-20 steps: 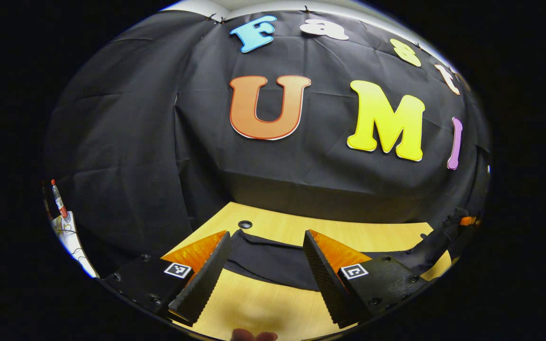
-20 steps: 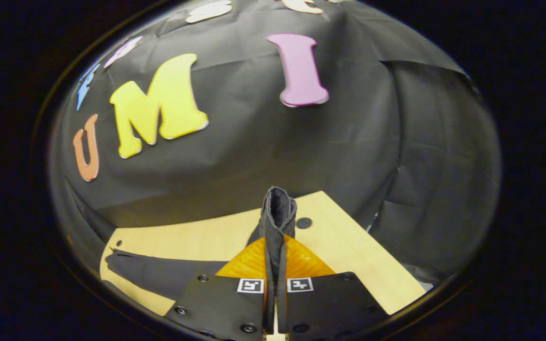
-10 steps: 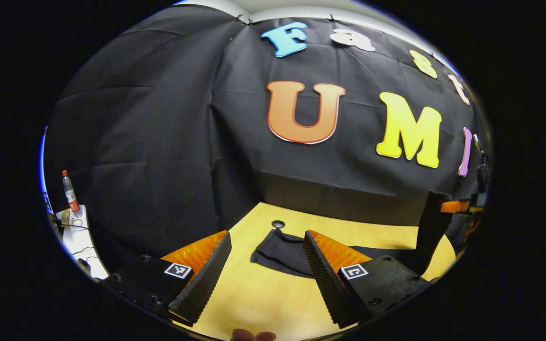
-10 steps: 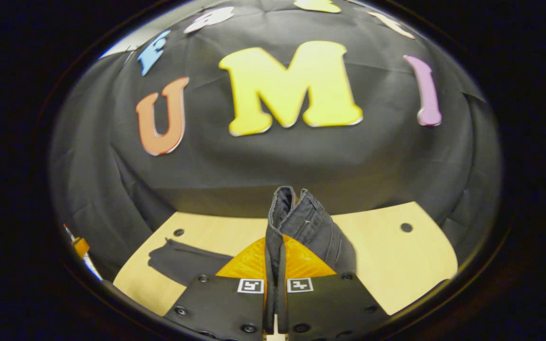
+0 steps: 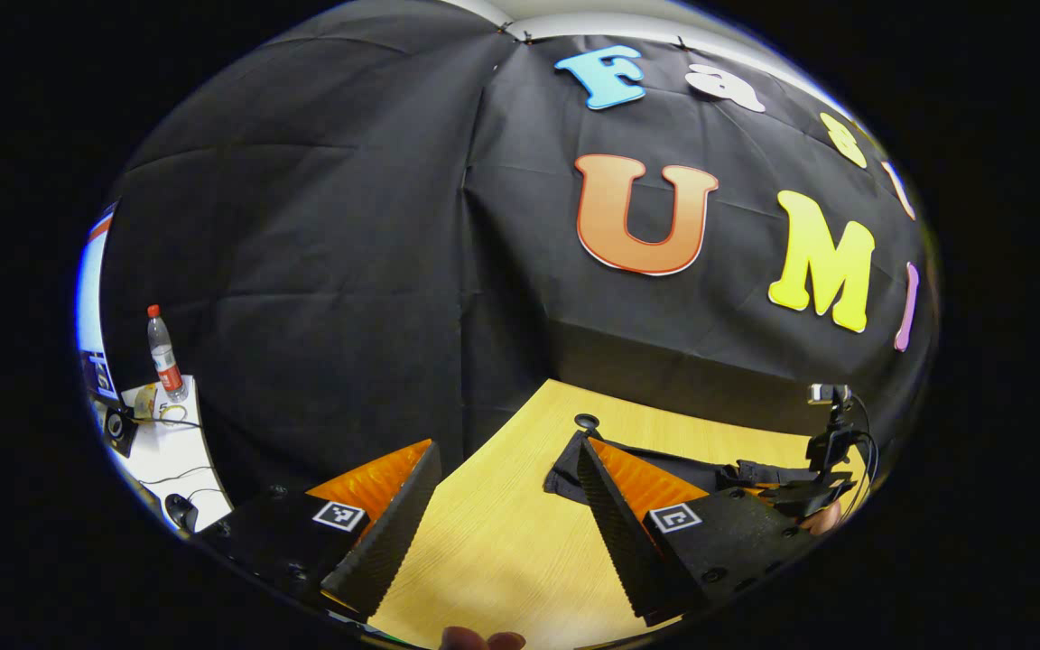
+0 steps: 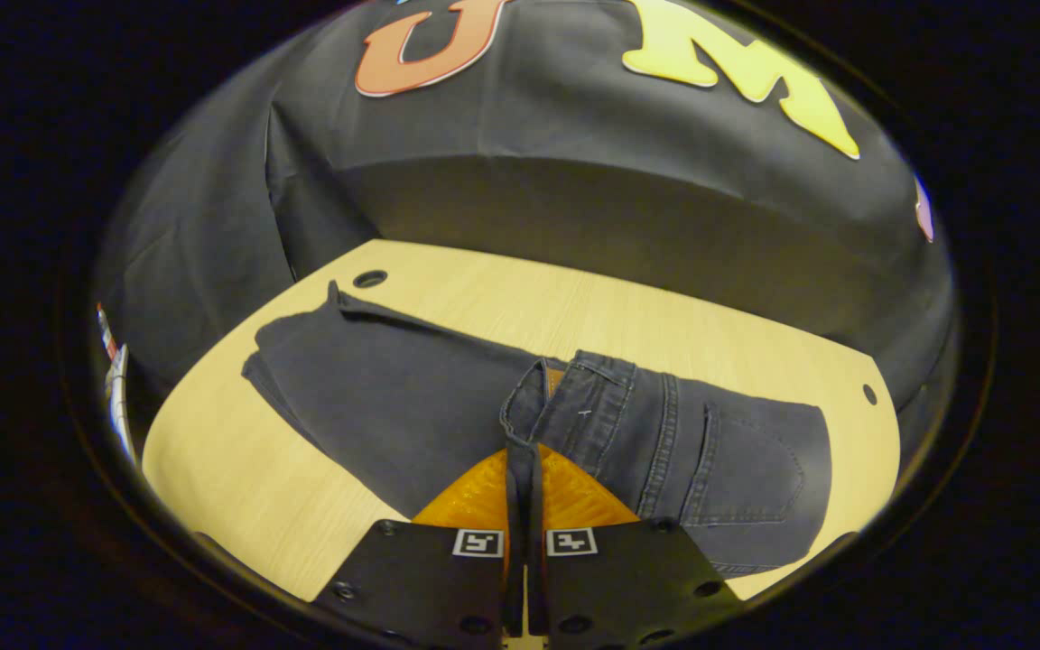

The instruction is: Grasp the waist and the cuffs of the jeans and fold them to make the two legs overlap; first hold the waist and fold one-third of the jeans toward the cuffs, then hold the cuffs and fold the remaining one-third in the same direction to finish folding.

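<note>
Right gripper (image 6: 524, 506), clamped on the waist (image 6: 565, 406), now tipped down toward the table (image 6: 231, 469) instead of facing the wall. Waist carried over and laid onto the legs of the jeans (image 6: 394, 397), no longer held up as a narrow upright bunch; folded top part now spread flat to the right, pocket side up. In the left gripper view, left gripper (image 5: 502, 533) swung leftward, jaws wide apart as before; cuffs (image 5: 574, 469) now beside its right finger; right gripper come into sight at far right.
</note>
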Motion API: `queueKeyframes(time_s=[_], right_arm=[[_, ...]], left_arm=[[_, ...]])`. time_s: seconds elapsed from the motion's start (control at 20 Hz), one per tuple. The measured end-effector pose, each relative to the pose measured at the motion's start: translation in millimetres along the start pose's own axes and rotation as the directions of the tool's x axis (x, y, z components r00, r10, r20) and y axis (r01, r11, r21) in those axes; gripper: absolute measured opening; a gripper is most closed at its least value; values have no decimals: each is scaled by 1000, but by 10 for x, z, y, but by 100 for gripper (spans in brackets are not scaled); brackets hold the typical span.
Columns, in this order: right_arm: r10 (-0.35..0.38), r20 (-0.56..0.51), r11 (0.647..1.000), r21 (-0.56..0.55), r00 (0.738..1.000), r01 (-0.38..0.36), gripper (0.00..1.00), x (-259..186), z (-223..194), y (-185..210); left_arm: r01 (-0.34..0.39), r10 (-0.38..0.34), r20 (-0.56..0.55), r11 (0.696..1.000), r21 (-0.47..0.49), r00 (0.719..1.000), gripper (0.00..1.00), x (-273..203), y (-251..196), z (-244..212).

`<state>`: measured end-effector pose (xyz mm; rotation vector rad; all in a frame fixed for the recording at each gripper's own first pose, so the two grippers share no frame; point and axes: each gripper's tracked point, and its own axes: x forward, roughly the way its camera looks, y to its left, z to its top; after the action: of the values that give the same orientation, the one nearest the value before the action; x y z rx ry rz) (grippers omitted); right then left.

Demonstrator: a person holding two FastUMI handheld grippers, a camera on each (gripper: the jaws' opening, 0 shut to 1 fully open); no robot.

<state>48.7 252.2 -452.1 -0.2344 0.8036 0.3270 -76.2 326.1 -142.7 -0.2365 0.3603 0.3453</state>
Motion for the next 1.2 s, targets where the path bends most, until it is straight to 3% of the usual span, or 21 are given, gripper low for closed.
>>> queueKeyframes(time_s=[0.1,0.15,0.3,0.5,0.75,0.85,0.9,1.1,1.2], right_arm=[[27,-7,1000,3,1000,-27,4,10,-20,75],[49,-10,999,15,999,-49,17,10,-28,132],[100,2,995,25,995,-100,33,-73,32,232],[155,56,987,42,986,-157,89,-539,230,236],[170,167,983,43,971,-180,89,-1472,582,-150],[166,193,983,39,967,-177,94,-1889,655,-353],[156,200,986,26,967,-164,91,-2057,664,-472],[61,214,996,55,975,-74,95,-2606,677,-1145],[3,214,994,106,977,-27,95,-2762,664,-1456]], left_arm=[[1,-1,-25,1000,-22,1000,98,25,17,-84],[3,-4,-32,1000,-30,999,98,35,-5,-111],[30,-32,-53,998,-50,998,98,99,-127,-187],[116,-125,-82,987,-111,989,99,249,-434,-310],[212,-266,-155,931,-296,952,99,606,-795,-660],[230,-342,-191,866,-444,920,98,813,-982,-821],[215,-370,-214,826,-522,904,99,922,-1055,-931],[73,-431,-291,653,-754,854,98,1420,-1112,-1309],[8,-439,-280,550,-835,854,99,1684,-1102,-1337]])
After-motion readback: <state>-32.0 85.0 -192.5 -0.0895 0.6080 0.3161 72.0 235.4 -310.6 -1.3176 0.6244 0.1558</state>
